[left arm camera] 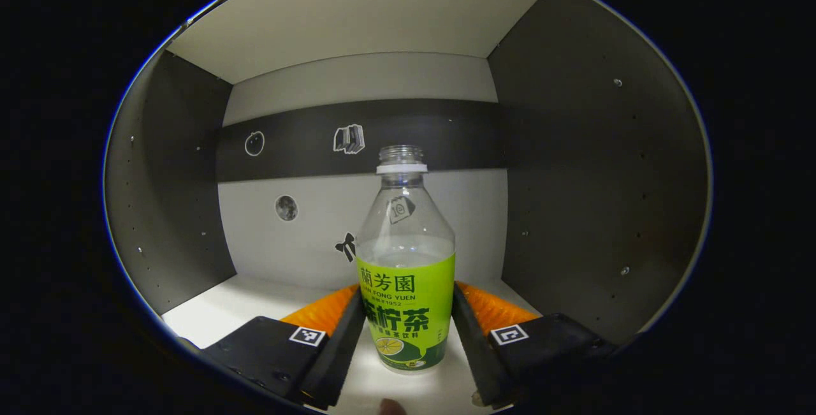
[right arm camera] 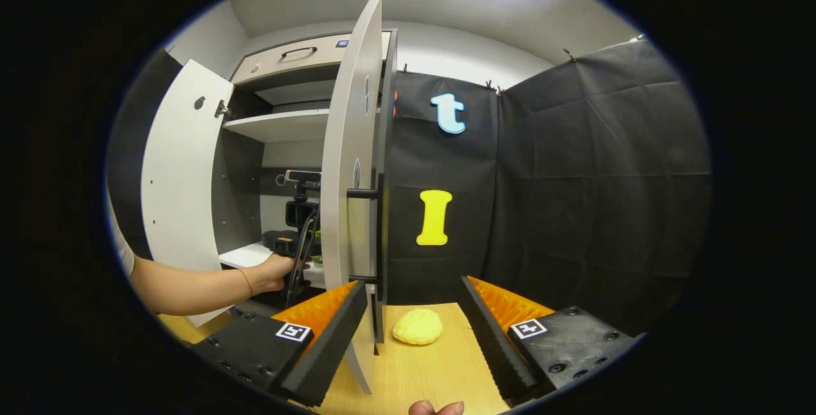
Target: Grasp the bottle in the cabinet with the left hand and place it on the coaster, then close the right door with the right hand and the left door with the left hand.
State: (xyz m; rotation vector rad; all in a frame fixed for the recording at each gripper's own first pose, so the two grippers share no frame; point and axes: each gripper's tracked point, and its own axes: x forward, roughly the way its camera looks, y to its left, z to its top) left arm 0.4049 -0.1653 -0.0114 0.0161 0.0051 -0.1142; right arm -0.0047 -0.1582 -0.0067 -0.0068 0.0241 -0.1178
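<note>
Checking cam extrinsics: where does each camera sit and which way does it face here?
Left gripper view: rides the left tongs, inside the cabinet, facing its back wall; own fingers either side of the upright, capless bottle; contact unclear.
Right gripper view: rides the right tongs, open, outside over the table, facing the right door edge-on; a yellow object lies ahead; a fingertip at the bottom.
Shared: the cabinet interior. The right gripper view also shows the hand reaching inside, left door open.
</note>
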